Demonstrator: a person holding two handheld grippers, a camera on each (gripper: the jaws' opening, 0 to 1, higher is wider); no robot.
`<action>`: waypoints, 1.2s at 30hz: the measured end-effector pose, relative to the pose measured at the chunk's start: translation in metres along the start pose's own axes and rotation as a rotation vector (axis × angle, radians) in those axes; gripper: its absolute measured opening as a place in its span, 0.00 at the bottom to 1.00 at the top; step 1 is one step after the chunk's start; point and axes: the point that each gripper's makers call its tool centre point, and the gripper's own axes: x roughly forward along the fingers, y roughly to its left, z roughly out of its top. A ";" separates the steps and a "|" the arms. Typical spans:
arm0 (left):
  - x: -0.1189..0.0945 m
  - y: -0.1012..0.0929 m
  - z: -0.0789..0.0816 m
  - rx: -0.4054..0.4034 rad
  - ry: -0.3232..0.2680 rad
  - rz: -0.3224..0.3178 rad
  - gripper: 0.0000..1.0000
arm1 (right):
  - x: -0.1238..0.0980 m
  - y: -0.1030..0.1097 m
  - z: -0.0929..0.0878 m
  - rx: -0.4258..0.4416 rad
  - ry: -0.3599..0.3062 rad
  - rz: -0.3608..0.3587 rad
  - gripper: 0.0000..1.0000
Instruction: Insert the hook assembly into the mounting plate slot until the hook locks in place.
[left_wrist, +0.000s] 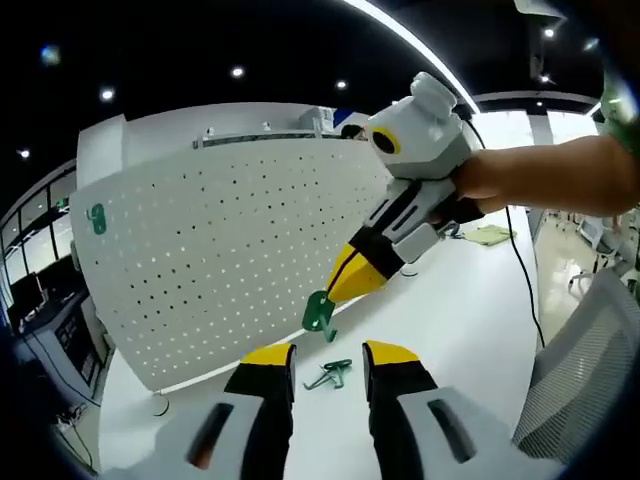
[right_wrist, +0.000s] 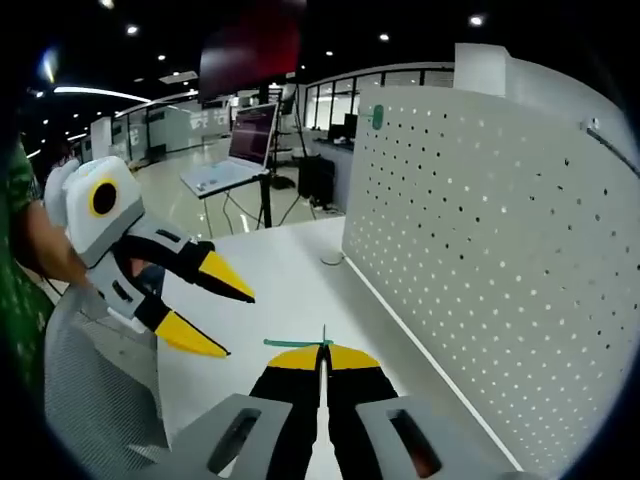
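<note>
Currently, item one: your right gripper (left_wrist: 335, 290) has its fingers clenched on a green hook (left_wrist: 318, 314), held just off the pegboard (left_wrist: 230, 240), not yet inserted. Hook's long axis runs crosswise to the fingers; which end faces the board, cannot tell. Item two: spare hook (left_wrist: 331, 374) lies on the worktop (left_wrist: 470, 300). Left gripper (left_wrist: 329, 365) hangs released, holding nothing. Another hook (left_wrist: 96, 218) sits mounted already.
</note>
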 end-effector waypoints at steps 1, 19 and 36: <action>0.000 0.001 0.002 0.013 -0.004 0.003 0.28 | -0.001 0.000 0.001 0.003 -0.002 0.000 0.00; 0.009 -0.005 0.022 0.166 -0.054 0.007 0.22 | -0.014 0.016 0.018 0.084 -0.042 0.031 0.00; 0.006 -0.007 0.031 0.244 -0.099 0.007 0.12 | -0.021 0.026 0.023 0.208 -0.072 0.101 0.00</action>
